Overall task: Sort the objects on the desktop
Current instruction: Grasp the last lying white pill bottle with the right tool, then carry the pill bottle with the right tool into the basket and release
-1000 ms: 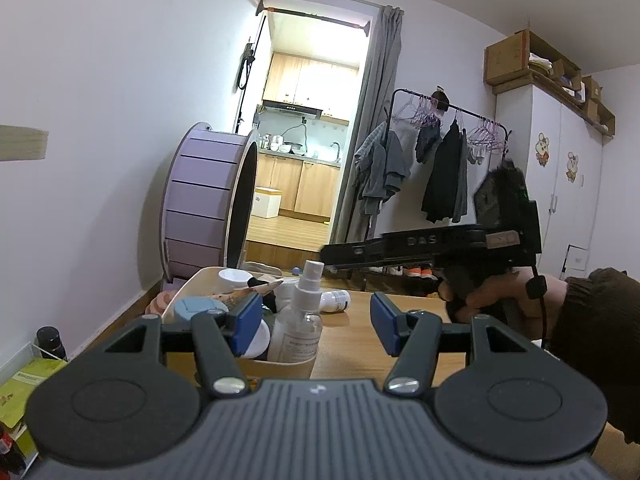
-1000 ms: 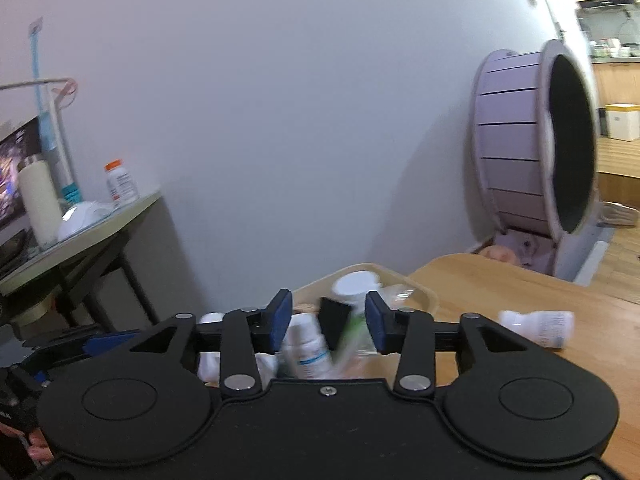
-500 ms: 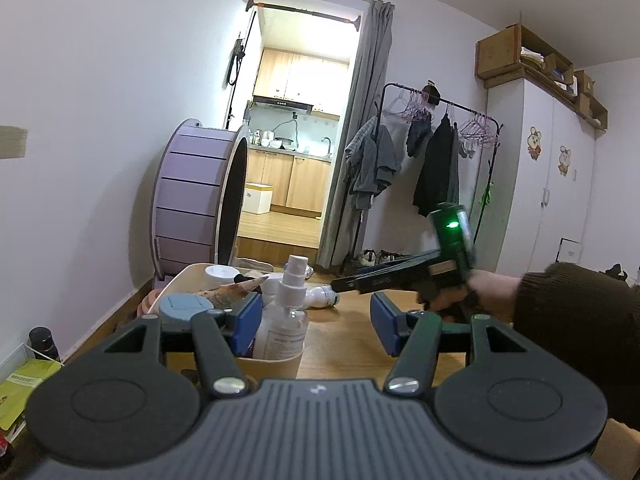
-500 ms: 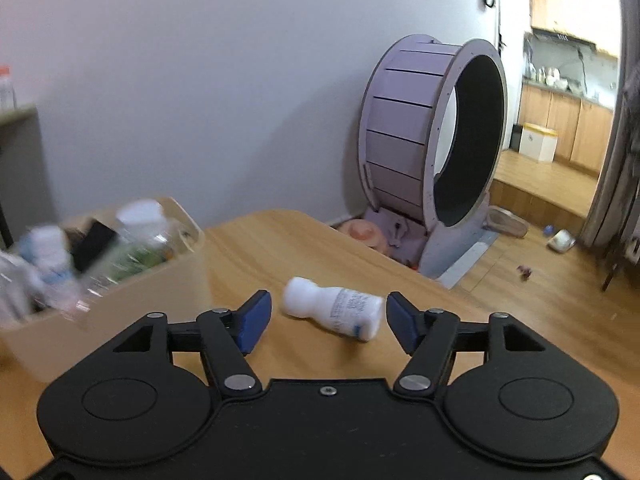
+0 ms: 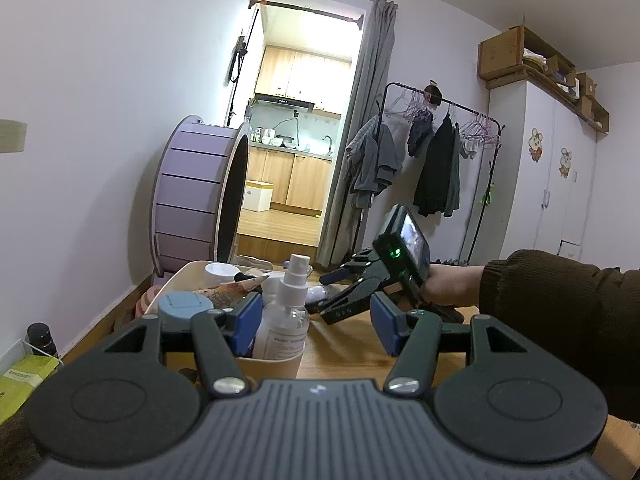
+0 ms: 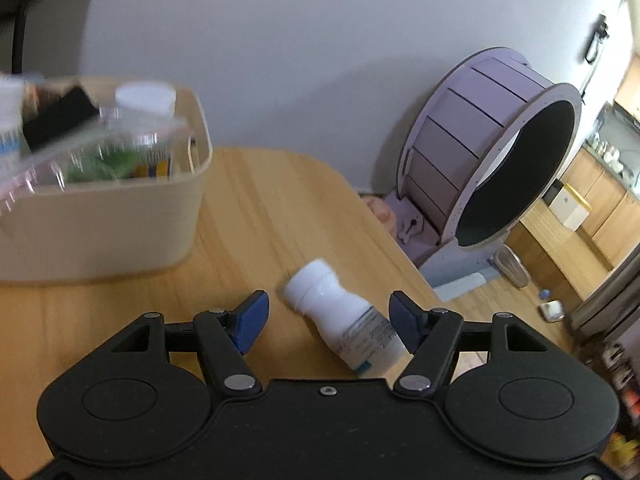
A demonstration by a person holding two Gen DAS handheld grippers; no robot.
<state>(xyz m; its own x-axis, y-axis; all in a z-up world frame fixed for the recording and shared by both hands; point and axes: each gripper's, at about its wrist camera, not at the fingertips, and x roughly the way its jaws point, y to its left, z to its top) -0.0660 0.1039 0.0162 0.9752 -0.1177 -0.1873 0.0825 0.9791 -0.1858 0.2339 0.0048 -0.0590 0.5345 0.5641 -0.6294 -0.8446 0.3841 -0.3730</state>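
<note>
Right tongs (image 6: 328, 320): spread wide, holding nothing. A white bottle (image 6: 346, 330) lies on its side on the wooden table (image 6: 256, 208), cap toward 11 o'clock. Its body sits between the blue pads, close to the pad at 3 o'clock; contact cannot be confirmed.

A beige bin (image 6: 120, 216) stands on the table at 10 o'clock from the bottle, well apart from it, and holds blurred containers.

Left tongs (image 5: 316, 322): spread wide, gripping nothing. The bin (image 5: 276, 364) is at 9 o'clock, with a clear spray bottle (image 5: 286, 320) upright inside. The right tongs (image 5: 340, 294) appear at 1 o'clock, over the table.

A purple wheel (image 6: 492, 152) stands beyond the table edge.
</note>
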